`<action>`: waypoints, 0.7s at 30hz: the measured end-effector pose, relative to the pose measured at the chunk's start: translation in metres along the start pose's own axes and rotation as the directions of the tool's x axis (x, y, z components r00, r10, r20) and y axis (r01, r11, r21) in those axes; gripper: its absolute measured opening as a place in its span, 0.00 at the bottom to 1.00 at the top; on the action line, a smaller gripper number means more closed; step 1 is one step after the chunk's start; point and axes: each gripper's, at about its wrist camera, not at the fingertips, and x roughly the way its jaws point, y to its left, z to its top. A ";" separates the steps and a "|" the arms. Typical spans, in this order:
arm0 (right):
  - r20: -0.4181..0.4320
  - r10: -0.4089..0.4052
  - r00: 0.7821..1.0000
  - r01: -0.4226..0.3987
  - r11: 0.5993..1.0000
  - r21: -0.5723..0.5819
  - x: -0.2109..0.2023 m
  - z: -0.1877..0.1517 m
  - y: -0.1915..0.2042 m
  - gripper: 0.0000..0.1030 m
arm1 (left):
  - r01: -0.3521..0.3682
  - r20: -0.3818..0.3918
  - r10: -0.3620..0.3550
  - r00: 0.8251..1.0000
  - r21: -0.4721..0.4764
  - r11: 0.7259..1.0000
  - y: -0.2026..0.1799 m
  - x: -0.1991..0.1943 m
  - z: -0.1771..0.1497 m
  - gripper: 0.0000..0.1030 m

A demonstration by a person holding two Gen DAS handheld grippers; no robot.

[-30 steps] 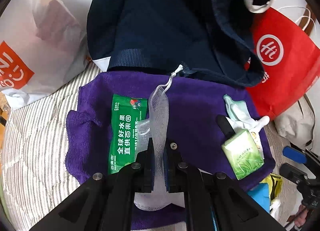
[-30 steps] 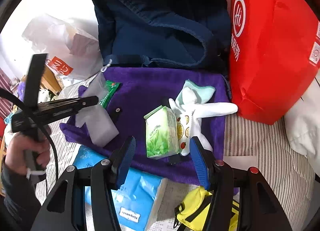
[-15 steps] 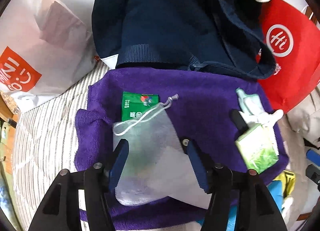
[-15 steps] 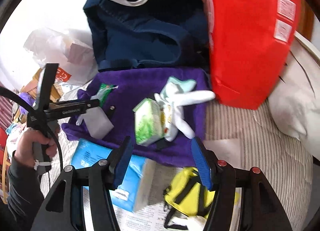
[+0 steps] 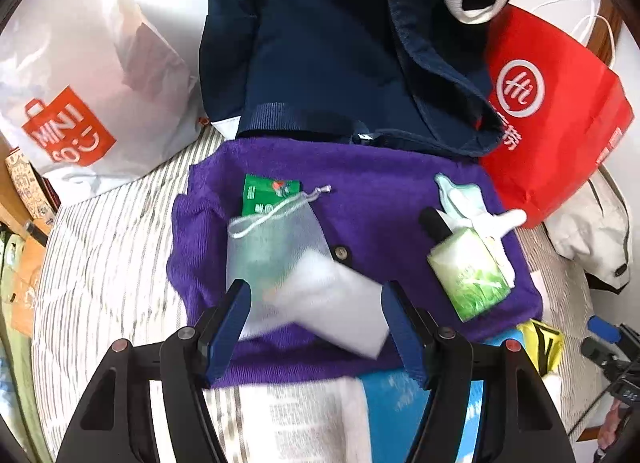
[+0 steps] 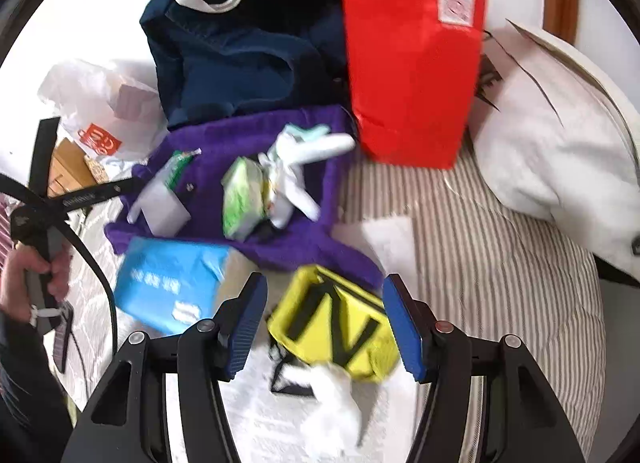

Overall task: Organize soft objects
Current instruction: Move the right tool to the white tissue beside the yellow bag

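Observation:
A white mesh drawstring pouch (image 5: 280,255) lies on a purple towel (image 5: 380,199), partly over a green packet (image 5: 268,195). My left gripper (image 5: 314,327) is open and empty just above the pouch's near end. A green tissue pack (image 5: 468,275) and white-and-mint socks (image 5: 464,203) lie on the towel's right side. My right gripper (image 6: 324,323) is open and empty, over a yellow pouch (image 6: 340,327) with black straps. The towel (image 6: 240,131), tissue pack (image 6: 240,199) and socks (image 6: 296,167) lie beyond it.
A navy garment (image 5: 340,43) is heaped behind the towel. A red bag (image 5: 552,119) stands at the right, a white plastic bag (image 5: 80,83) at the left. A blue packet (image 6: 168,283) lies in front of the towel. A white pillow (image 6: 560,151) is far right on the striped bedding.
My left gripper opened and let go of the mesh pouch, which now lies flat on the towel, and pulled back. My right gripper drew back toward the yellow pouch.

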 end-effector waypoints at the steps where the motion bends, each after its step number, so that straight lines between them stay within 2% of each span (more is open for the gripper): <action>1: -0.009 0.000 1.000 0.000 1.000 0.003 0.002 -0.005 -0.002 0.61 | 0.000 0.000 0.000 1.000 0.001 1.000 -0.001 -0.004 -0.004 0.64; 6: -0.063 -0.029 0.998 0.030 0.999 0.017 0.011 -0.031 -0.015 0.61 | 0.009 0.010 -0.009 1.000 0.014 1.000 -0.007 -0.023 -0.024 0.64; 10: -0.099 0.006 0.995 -0.001 0.999 0.053 0.021 -0.049 -0.024 0.61 | 0.008 0.006 -0.008 1.000 0.018 1.000 -0.010 -0.033 -0.041 0.64; 17: -0.084 0.015 0.996 -0.007 0.995 0.097 0.042 -0.047 -0.032 0.61 | 0.002 -0.011 -0.002 1.000 0.025 1.000 -0.011 -0.051 -0.073 0.64; 19: -0.088 0.005 0.996 0.002 0.997 0.080 0.049 -0.045 -0.031 0.55 | 0.000 -0.019 0.000 1.000 0.021 1.000 -0.010 -0.054 -0.081 0.64; 20: -0.093 0.012 0.996 -0.005 0.997 0.078 0.051 -0.045 -0.030 0.46 | 0.000 -0.021 0.001 1.000 0.017 1.000 -0.009 -0.055 -0.084 0.64; 21: -0.094 0.012 0.995 -0.005 0.997 0.073 0.052 -0.045 -0.030 0.29 | 0.002 -0.024 -0.002 1.000 0.011 1.000 -0.009 -0.056 -0.087 0.64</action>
